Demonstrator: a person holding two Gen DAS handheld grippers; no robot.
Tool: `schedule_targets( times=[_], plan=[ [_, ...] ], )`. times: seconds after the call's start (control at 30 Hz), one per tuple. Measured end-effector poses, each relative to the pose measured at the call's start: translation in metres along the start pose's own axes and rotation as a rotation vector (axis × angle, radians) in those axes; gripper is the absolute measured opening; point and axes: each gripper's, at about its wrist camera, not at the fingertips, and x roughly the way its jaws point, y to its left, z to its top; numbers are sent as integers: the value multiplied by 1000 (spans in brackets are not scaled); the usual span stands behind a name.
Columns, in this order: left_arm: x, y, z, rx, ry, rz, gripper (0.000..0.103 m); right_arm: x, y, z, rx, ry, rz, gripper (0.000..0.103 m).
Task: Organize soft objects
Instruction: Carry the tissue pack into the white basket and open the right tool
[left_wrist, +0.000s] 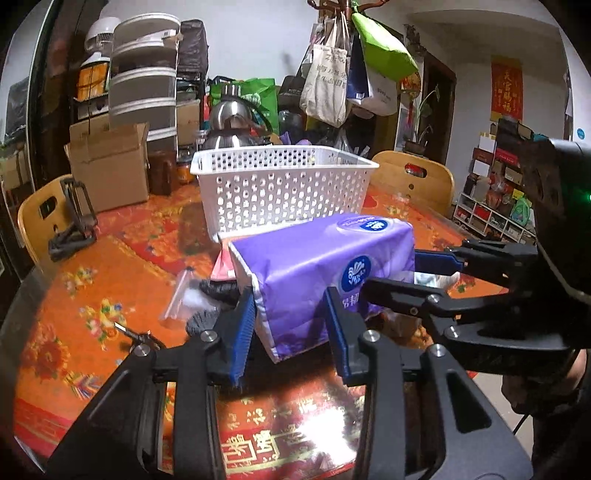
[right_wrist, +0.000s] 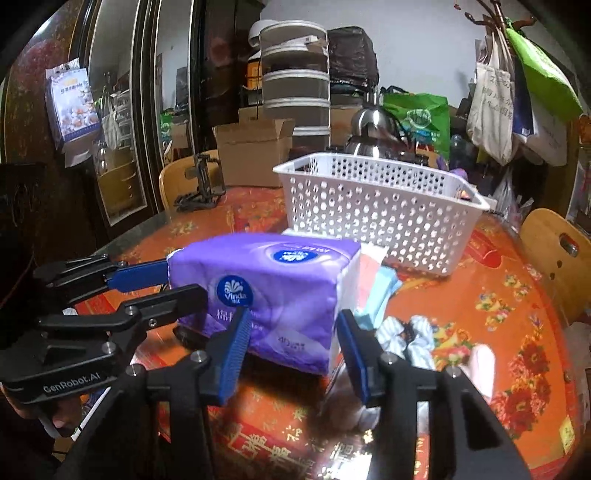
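Observation:
A purple Vinda tissue pack (left_wrist: 314, 269) (right_wrist: 273, 291) is held above the table between both grippers. My left gripper (left_wrist: 291, 325) is shut on one end of it; my right gripper (right_wrist: 291, 339) is shut on the other end. Each gripper shows in the other's view: the right one (left_wrist: 436, 273), the left one (right_wrist: 147, 284). A white perforated basket (left_wrist: 284, 184) (right_wrist: 376, 206) stands just behind the pack. Under and beside the pack lie a red packet (left_wrist: 223, 264), a dark knitted item (left_wrist: 210, 306), a light blue and pink packet (right_wrist: 376, 288) and a striped scrunchie (right_wrist: 410, 336).
The table (left_wrist: 92, 295) has an orange flowered cloth. A cardboard box (left_wrist: 110, 166), jars, a steel kettle (left_wrist: 232, 114) and stacked containers crowd the far side. Wooden chairs (left_wrist: 413, 173) (right_wrist: 557, 254) stand at the edges. Bags hang on a rack (left_wrist: 343, 74).

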Motion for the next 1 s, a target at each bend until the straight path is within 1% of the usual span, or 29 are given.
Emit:
schedule_targets(
  times=[0.17, 0.33, 0.57, 0.7, 0.8, 0.9, 1.0],
  plan=[
    [-2, -6, 24, 34, -40, 25, 34, -4, -1, 11, -14, -13, -19, 47],
    [-3, -18, 49, 77, -74, 42, 34, -9, -11, 26, -3, -36, -41, 47],
    [9, -29, 85, 127, -105, 47, 34, -10, -32, 53, 19, -49, -61, 47],
    [21, -28, 109, 132, -107, 39, 35, -5, -45, 71, 28, -56, -70, 47],
    [33, -27, 135, 136, -116, 40, 34, 0, -56, 94, 25, -66, -78, 47],
    [47, -22, 169, 135, -123, 41, 34, 5, -69, 122, 27, -73, -74, 47],
    [67, -14, 205, 129, -110, 40, 35, 18, -83, 150, 21, -60, -83, 47]
  ],
)
